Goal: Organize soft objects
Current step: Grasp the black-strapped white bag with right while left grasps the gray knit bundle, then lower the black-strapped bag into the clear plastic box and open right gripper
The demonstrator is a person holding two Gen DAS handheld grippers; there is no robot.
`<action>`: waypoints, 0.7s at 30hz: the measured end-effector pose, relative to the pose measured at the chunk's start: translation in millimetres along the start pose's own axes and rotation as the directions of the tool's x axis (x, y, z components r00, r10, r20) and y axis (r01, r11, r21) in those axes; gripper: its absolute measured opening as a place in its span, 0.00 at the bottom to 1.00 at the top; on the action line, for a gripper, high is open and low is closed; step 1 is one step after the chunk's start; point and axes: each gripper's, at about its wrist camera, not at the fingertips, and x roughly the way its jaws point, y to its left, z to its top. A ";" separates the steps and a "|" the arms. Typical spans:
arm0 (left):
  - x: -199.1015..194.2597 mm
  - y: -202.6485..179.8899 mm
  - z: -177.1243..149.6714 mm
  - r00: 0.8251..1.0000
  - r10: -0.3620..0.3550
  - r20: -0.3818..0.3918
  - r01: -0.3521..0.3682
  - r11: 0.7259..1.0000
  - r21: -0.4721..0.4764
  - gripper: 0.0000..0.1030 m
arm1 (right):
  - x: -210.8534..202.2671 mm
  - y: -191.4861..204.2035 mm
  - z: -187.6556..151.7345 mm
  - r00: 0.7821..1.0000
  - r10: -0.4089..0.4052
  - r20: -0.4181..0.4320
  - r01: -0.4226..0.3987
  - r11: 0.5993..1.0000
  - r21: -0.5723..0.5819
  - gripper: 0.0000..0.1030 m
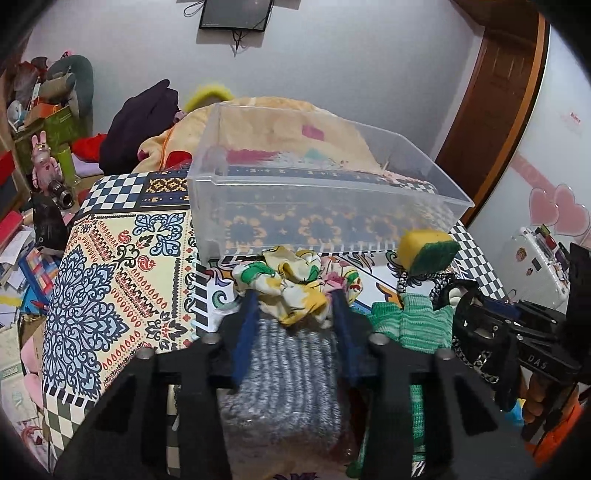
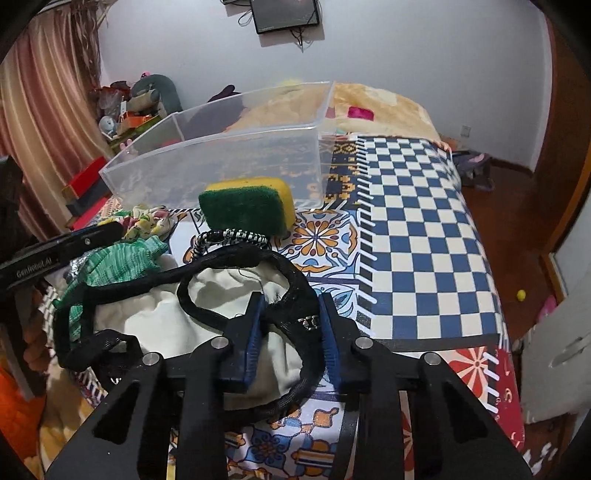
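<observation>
Before the clear rigid bin (image 1: 325, 184), the left tongs (image 1: 295, 306) clench a crumpled floral scrunchie (image 1: 291, 284) above grey ribbed knit (image 1: 288, 362), the right tongs (image 2: 291, 314) a black braided strap (image 2: 295, 291) beside the sponge (image 2: 247, 206).

A: What hangs on the wall?
B: A dark screen (image 1: 234, 14), high up, with cables dangling under it.
A: And at the left edge?
B: A pink rabbit figure (image 1: 41, 158) beside a green box (image 1: 61, 123) in a cluttered pile, with books (image 1: 26, 266) strewn lower down.
A: The right side?
B: A brown wooden door (image 1: 495, 99), pink heart stickers (image 1: 557, 210), and a white suitcase (image 1: 535, 266) below them.
A: Anything else?
B: Striped pinkish curtains (image 2: 44, 110), and a small yellow ball (image 2: 521, 294) on the wooden floor.
</observation>
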 end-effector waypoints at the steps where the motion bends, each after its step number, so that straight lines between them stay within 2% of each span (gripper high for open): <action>1: -1.7 1.0 -0.4 1.000 0.001 0.003 -0.001 1.000 -0.002 0.25 | -0.6 1.4 0.3 1.000 -0.007 0.003 0.007 1.000 -0.007 0.22; 3: -3.9 1.7 0.0 1.000 0.003 0.007 -0.003 1.000 -0.002 0.16 | -3.2 3.4 1.5 1.000 -0.014 0.012 0.014 1.000 -0.012 0.20; 7: -14.4 -0.2 0.5 0.999 0.004 0.032 -0.004 1.000 0.008 0.12 | -13.2 3.6 7.1 0.999 -0.020 0.046 0.021 1.000 -0.003 0.17; 16: -48.8 -8.7 12.0 0.991 0.003 0.130 -0.007 0.999 0.031 0.11 | -48.2 11.7 27.3 0.985 -0.031 0.170 0.035 0.999 -0.020 0.15; 21: -67.3 -12.5 20.9 0.983 -0.004 0.186 -0.002 1.000 0.028 0.11 | -65.4 17.1 44.4 0.968 -0.019 0.250 0.027 0.999 -0.027 0.15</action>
